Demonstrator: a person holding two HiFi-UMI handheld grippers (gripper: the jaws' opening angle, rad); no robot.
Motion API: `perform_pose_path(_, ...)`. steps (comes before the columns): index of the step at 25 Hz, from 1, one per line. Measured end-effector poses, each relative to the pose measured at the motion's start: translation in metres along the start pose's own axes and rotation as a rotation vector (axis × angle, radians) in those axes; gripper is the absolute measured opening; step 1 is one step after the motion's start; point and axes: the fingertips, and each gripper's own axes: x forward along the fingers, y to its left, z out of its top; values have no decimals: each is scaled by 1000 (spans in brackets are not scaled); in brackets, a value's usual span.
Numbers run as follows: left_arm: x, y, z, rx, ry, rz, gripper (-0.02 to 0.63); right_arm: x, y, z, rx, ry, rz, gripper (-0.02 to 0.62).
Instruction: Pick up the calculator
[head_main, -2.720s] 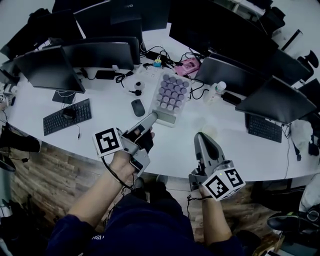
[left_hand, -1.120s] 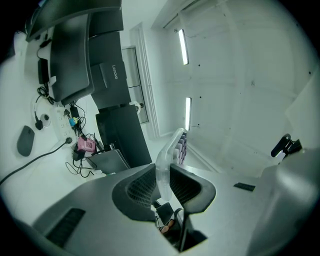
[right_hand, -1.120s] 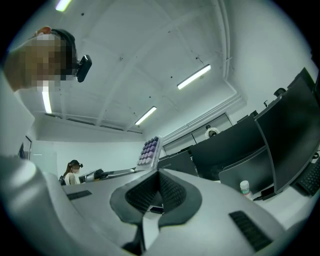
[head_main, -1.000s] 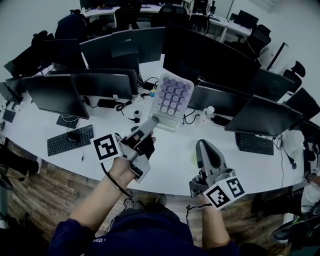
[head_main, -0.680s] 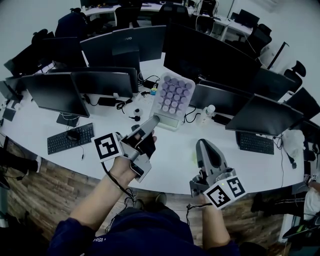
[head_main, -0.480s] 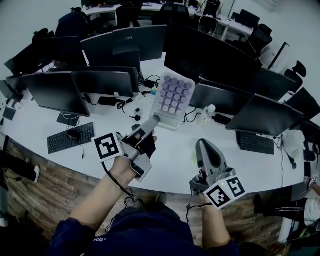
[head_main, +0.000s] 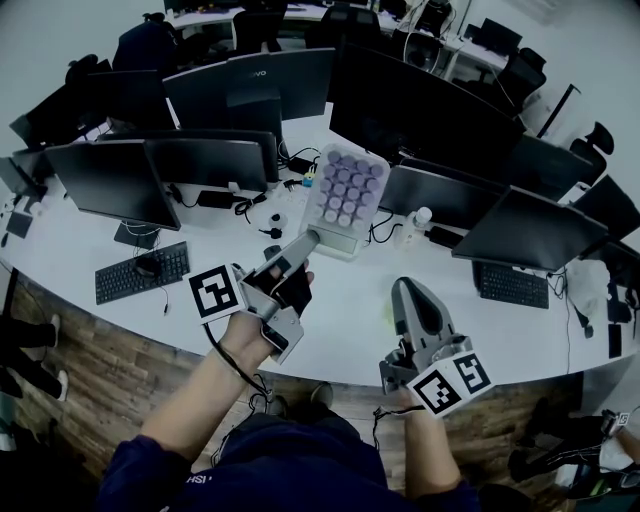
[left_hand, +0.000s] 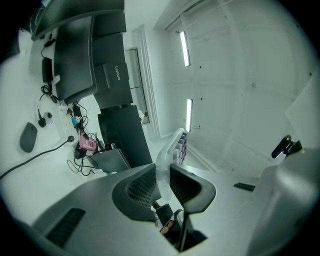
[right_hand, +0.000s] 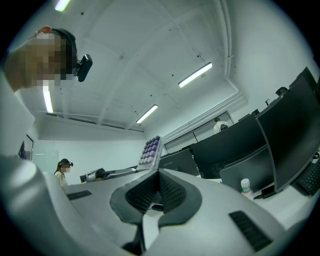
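keyboard (head_main: 142, 272) and monitors (head_main: 115, 180) at far left on the white desk (head_main: 350, 310), not involved

left gripper (head_main: 309, 238) is clamped on the calculator (head_main: 346, 190), pinching only the thin near edge at the display end. The whole keypad sticks out past the jaws, tilted up and away, clear of the desk, above the cables (head_main: 378, 232) and screen tops in the middle. pick looks done to me, so the risk is all in the hold

what can go wrong: the grip is at one end of a long flat body, so the weight levers on the pads. A quick swing or wrist roll and it likely pivots in the jaws or slides out, then drops onto the cables or a screen edge below. Smooth plastic casing, narrow strip of bite, not much margin. Dipping the far end carelessly could clip a screen

right gripper (right_hand: 158, 175) sits near right, jaws pressed together, nothing in them, well apart from the calculator. It can't steady or catch anything like that

bottle (head_main: 417, 222) further right is only at risk if the calculator gets carried that way
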Motion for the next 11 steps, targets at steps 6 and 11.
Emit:
perform_pose_path(6,-1,-1,0,0,-3,5,103,0,0,1,3,4,4,3)
perform_pose_path(11,-1,-2,-1,6,-4,9,103,-1,1,2,0,4,9,3)
